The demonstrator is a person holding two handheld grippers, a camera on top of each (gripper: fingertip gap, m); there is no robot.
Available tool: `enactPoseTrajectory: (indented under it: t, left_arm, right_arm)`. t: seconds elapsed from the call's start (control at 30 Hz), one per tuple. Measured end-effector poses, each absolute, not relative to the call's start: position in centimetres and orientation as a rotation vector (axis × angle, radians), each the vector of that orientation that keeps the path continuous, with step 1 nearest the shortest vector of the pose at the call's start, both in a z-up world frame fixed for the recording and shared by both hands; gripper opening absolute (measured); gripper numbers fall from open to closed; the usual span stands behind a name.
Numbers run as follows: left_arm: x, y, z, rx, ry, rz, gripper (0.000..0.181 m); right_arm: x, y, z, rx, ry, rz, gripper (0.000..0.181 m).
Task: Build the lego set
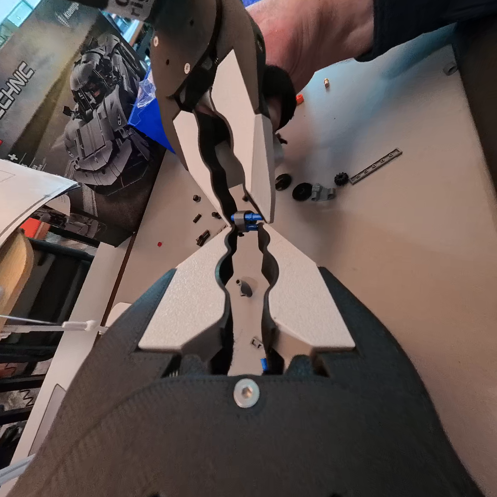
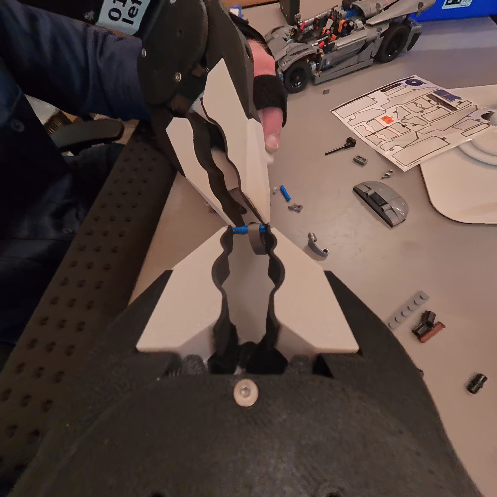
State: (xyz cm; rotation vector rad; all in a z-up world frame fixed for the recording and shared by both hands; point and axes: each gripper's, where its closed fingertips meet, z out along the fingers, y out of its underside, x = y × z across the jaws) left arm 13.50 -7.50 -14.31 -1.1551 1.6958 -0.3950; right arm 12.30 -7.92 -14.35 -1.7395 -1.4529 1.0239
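We see both tools meeting tip to tip above the worktop, sharing one small assembly: a grey connector piece with blue pins pushed through it. The right tool has its fingers narrowed onto that piece, one tip on the blue pin's end and the other against the grey connector. The left tool is likewise pressed in on the grey connector and its blue pins. Beyond the connector sits the partly built grey car model, with a sticker sheet nearer. To the connector's right lie a curved grey panel, a loose blue pin and a small grey arched piece.
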Motion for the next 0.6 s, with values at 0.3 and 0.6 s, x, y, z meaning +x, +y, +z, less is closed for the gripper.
enactPoseTrajectory:
  t: [0.3,0.6]
  left_arm:
    - [13.5,-7.3,-14.1,-1.174,1.676,-0.394,0.012]
    - [13.2,-6.4,-13.4,-1.243,1.600,-0.456,0.013]
  right_arm:
    - [12.3,-7.6,-14.2,-1.730,-1.451,0.975,0.021]
    - [12.2,-6.9,-13.4,-1.740,-1.404,0.917,0.022]
